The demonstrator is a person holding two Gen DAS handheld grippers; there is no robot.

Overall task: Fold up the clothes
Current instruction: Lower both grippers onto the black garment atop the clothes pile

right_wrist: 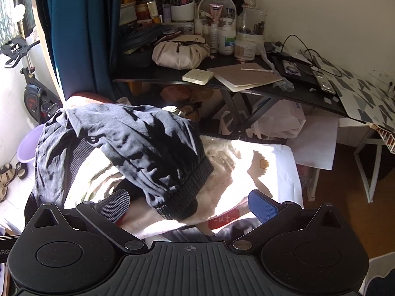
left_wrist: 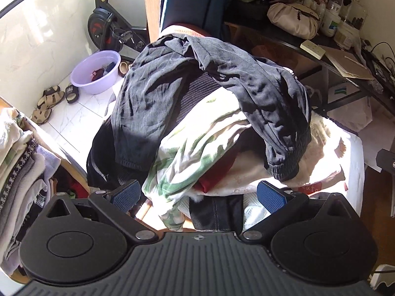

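Dark grey jogger trousers lie spread over a heap of clothes, their two legs parted and a ribbed cuff hanging at the near right. Under them lies a white and green patterned garment with a red piece beneath. My left gripper hovers open above the near edge of the heap, holding nothing. In the right wrist view the same trousers drape toward me, their ribbed cuff lying between and just beyond the fingers of my open right gripper.
Folded clothes are stacked at the left. A purple basin, sandals and an exercise bike stand on the tiled floor. A cluttered black desk with cosmetics, a pouch and cables lies behind. A blue curtain hangs at the back.
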